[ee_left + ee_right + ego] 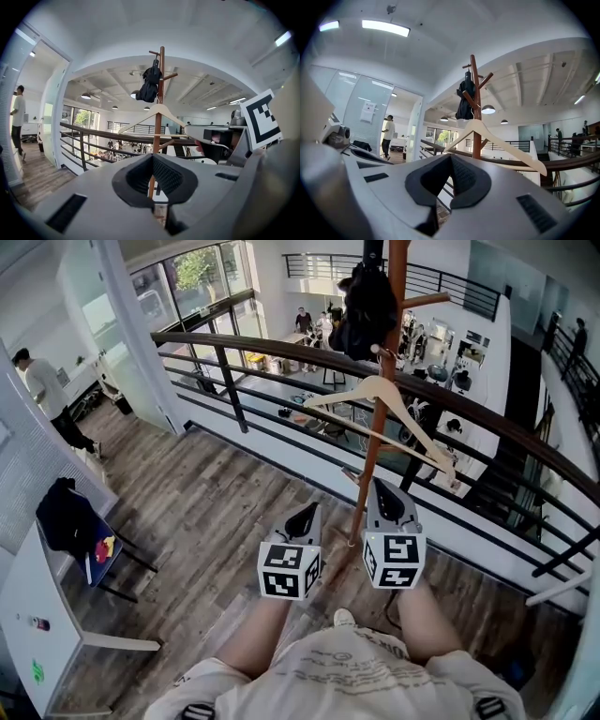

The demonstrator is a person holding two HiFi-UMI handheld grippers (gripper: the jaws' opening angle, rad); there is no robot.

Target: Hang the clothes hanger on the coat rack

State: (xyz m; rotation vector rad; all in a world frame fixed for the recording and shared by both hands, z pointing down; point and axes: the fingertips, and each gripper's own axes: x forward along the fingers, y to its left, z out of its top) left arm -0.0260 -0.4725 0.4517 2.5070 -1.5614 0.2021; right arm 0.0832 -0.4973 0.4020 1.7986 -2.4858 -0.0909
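Right now you are holding the left tool [305,513] and the right tool [376,487] low before the coat rack [367,465], each with jaws pressed together on nothing. The wooden clothes hanger [373,383] is hanging from a rack peg, below a black bag [366,301].

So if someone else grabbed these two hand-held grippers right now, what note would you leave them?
Left hand-held gripper: jaws together, nothing in them, held low in front of the rack.
Right hand-held gripper: jaws together, nothing in them, beside the left one.
Hanger: hanging on the coat rack, just below a black garment at the top, apart from both grippers.
Done: the hanger looks hung.
Left: probably nothing. Its hook is hard to make out, so check that it sits firmly on its peg.
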